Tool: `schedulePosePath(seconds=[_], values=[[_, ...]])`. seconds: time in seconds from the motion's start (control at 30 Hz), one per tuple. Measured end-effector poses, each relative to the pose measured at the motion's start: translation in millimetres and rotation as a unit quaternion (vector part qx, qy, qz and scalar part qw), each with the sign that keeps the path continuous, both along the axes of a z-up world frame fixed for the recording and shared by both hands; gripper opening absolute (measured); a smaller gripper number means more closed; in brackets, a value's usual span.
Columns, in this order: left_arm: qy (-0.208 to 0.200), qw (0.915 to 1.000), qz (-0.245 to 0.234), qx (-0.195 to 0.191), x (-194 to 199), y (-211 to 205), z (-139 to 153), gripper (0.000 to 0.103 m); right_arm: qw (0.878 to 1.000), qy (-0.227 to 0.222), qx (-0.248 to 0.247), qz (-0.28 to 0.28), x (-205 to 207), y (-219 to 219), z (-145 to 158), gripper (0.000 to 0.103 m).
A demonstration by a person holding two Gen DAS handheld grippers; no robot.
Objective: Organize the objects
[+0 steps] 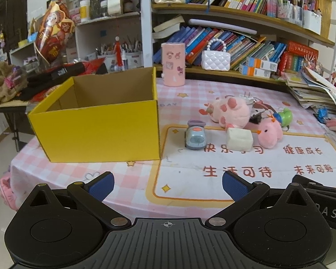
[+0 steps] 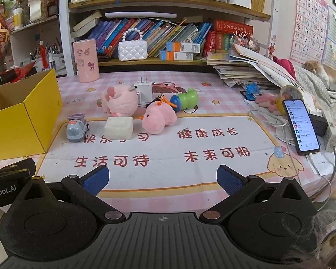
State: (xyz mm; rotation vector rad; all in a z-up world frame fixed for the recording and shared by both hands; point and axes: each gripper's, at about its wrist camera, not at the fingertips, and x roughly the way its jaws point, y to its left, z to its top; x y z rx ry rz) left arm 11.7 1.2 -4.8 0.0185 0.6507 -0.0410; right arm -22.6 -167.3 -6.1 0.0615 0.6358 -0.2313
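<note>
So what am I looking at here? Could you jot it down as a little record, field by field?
setting: table with pink checked cloth, bookshelves behind
container: open yellow box, nothing visible inside
loose items: toy car, white block, pink chick plush, larger pink plush, green toy, white charger
left gripper: open, holding nothing
right gripper: open, holding nothing
also there: lit phone, pink cylinder
</note>
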Motion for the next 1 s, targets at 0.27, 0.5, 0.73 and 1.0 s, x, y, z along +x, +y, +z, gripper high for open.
schedulePosePath(seconds=[0.27, 0.5, 0.73, 1.0], values=[[0.012, 0.9998, -0.001, -0.018, 6.7, -5.9, -3.7, 0.103, 1.000, 0.009, 0.008, 0.006, 11.7, -8.7, -3.1, 0.103], [0.018, 0.9994, 0.011, -0.026, 15.6, -11.9, -7.5, 0.103, 1.000, 0.015, 0.009, 0.020, 25.9, -19.2, -3.5, 0.103], [0.018, 0.9990, 0.028, -0.031, 28.4, -20.4, -9.2, 0.103, 0.999, 0.018, 0.022, 0.038, 44.2, -33.0, -4.1, 0.103], [0.041, 0.9960, 0.062, -0.049, 44.6, -27.2, -12.9, 0.103, 0.997, 0.017, 0.037, 0.070, 67.3, -47.3, -4.8, 0.103]])
